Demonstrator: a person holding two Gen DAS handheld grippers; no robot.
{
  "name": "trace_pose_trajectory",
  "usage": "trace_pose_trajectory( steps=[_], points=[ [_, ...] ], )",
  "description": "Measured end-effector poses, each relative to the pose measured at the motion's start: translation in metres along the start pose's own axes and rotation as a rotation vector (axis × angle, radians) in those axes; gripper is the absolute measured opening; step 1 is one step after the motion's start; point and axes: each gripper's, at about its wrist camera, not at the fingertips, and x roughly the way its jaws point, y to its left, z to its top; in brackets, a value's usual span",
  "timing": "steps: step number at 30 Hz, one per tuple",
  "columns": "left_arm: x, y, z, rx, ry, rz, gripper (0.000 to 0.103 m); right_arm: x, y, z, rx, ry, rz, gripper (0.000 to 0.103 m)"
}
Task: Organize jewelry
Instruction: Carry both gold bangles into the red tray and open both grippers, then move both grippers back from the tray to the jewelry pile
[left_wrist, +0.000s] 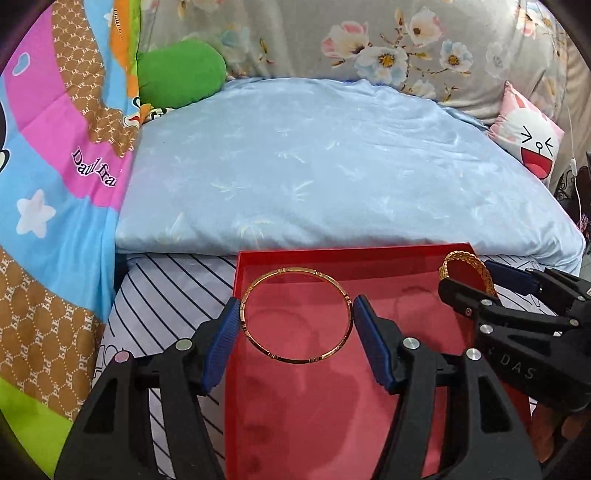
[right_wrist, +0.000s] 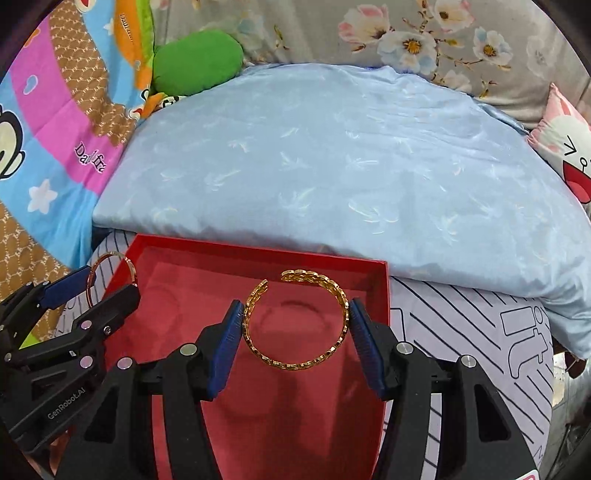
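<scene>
The left gripper (left_wrist: 297, 314) has its blue fingers (left_wrist: 225, 332) closed on a thin gold bangle (left_wrist: 295, 315), held over the red jewelry box (left_wrist: 295, 424) on the bed. The right gripper (right_wrist: 295, 319) likewise pinches an open woven gold cuff (right_wrist: 295, 321) above the box. The placing step seems in hand; next, each probably lowers into its velvet impression before letting go.

The shallow red cardboard tray (left_wrist: 369, 254) runs off the bottom edge in both wrist views; the pink cartoon-face cushion (right_wrist: 569, 147) is cut by the right edge; the thin plain gold bangle (right_wrist: 127, 264), seen from the right wrist, sits partly behind the left gripper (right_wrist: 92, 291); whether either bracelet touches the tray floor is unclear.
</scene>
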Motion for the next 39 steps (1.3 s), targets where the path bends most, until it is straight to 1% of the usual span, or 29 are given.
trace_pose_trajectory(
  steps=[9, 12, 14, 19, 23, 29, 32, 34, 35, 39],
  points=[
    [0.012, 0.003, 0.005, -0.008, 0.016, 0.022, 0.06, 0.01, -0.001, 0.004, 0.009, 0.006, -0.012, 0.056],
    [0.012, 0.004, 0.006, -0.009, 0.004, 0.034, 0.067, 0.009, 0.0, 0.005, 0.007, -0.001, -0.013, 0.057],
    [0.009, 0.003, 0.008, -0.015, -0.006, 0.04, 0.075, 0.007, -0.001, 0.005, 0.007, -0.007, -0.016, 0.06],
    [0.0, 0.001, 0.011, -0.013, -0.024, 0.043, 0.075, -0.007, -0.007, 0.004, 0.014, -0.034, -0.018, 0.06],
    [-0.025, 0.002, 0.005, -0.012, -0.049, 0.048, 0.075, -0.032, -0.019, -0.004, 0.046, -0.057, 0.012, 0.06],
    [-0.081, 0.005, -0.02, 0.014, -0.105, 0.076, 0.076, -0.081, -0.026, -0.037, 0.066, -0.088, 0.065, 0.06],
    [-0.11, 0.007, -0.04, 0.022, -0.122, 0.079, 0.076, -0.104, -0.024, -0.062, 0.054, -0.098, 0.077, 0.061],
    [-0.123, 0.008, -0.053, 0.027, -0.124, 0.084, 0.076, -0.117, -0.02, -0.08, 0.042, -0.099, 0.083, 0.061],
    [-0.132, 0.008, -0.065, 0.029, -0.126, 0.09, 0.076, -0.123, -0.019, -0.089, 0.036, -0.101, 0.081, 0.061],
    [-0.151, 0.009, -0.099, 0.028, -0.107, 0.084, 0.076, -0.148, -0.012, -0.131, 0.003, -0.113, 0.046, 0.061]
  ],
)
